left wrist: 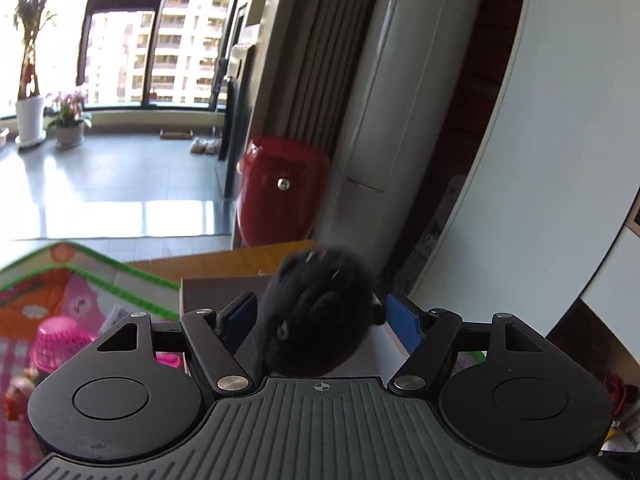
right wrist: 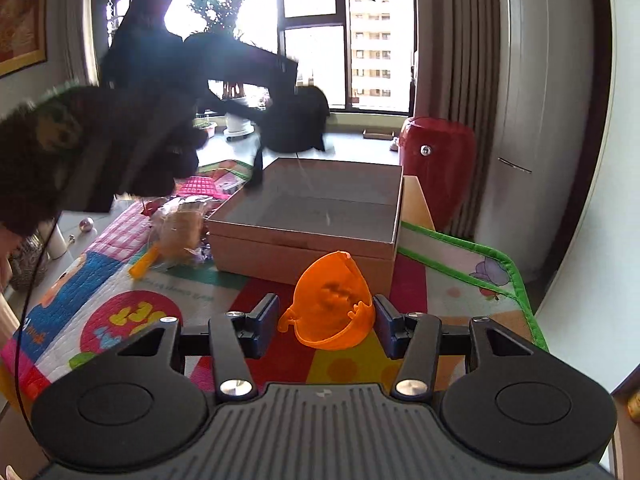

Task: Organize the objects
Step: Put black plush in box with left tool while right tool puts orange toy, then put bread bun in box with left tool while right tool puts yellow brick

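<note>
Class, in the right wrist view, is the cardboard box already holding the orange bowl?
No: the orange bowl sits between the right gripper fingers, outside the box.

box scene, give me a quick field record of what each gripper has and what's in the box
left gripper: shut on black plush toy, held above the box
right gripper: shut on orange scoop
box: open cardboard box on the play mat, looks empty in the right wrist view
behind box: red bin
left of box: plastic bag
</note>
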A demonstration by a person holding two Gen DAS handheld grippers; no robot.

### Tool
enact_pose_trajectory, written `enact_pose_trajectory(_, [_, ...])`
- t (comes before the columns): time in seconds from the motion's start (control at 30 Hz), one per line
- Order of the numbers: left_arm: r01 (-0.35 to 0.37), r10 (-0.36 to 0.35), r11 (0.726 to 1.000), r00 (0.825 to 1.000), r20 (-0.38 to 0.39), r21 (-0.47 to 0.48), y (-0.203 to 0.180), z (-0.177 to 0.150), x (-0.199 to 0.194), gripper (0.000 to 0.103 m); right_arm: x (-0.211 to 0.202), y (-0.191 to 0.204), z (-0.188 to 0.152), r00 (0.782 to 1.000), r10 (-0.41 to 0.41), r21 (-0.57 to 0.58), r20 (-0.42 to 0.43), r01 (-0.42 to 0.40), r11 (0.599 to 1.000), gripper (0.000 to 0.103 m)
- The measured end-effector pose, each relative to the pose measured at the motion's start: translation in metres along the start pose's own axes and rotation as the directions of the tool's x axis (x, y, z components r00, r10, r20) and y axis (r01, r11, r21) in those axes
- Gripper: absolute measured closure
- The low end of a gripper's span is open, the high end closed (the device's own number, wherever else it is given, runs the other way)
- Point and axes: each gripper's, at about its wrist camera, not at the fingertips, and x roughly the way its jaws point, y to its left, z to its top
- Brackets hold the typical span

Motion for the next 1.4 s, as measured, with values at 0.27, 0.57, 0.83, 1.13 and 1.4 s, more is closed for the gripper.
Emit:
enact_pose_trajectory(0.27, [-0.025,0.020,0.994,0.999,0.051,0.103,0.036,-0.058,-0.063,0.027,0.027,-0.005,0.051,0.999,-0.002,-0.015,0.039,0.003,1.000,0.053])
enact_pose_trajectory(0.57, [-0.263,0.264,0.964,0.964,-0.021,0.043,0.087,-0.142,-0.141,0.027,0.115,-0.007,0.122,1.000,0.009,0.071,0.012,-0.010,0.997,0.020])
enact_pose_trajectory(0.83, [-0.280,0.277,0.958,0.959,-0.058,-0.066,0.119,-0.168,-0.152,0.027,0.119,0.014,0.075,0.999,-0.018,0.028,-0.041,0.019,0.999,0.004])
enact_pose_trajectory(1.13, [-0.249,0.246,0.966,0.968,-0.048,-0.070,0.114,-0.163,-0.135,0.027,0.082,0.037,0.015,0.999,-0.040,-0.109,-0.031,0.036,0.993,0.000])
enact_pose_trajectory(1.4, [-0.214,0.212,0.965,0.977,-0.029,-0.149,0.104,-0.135,-0.103,0.027,0.076,0.057,-0.004,0.999,-0.040,-0.229,-0.002,0.039,0.973,0.000])
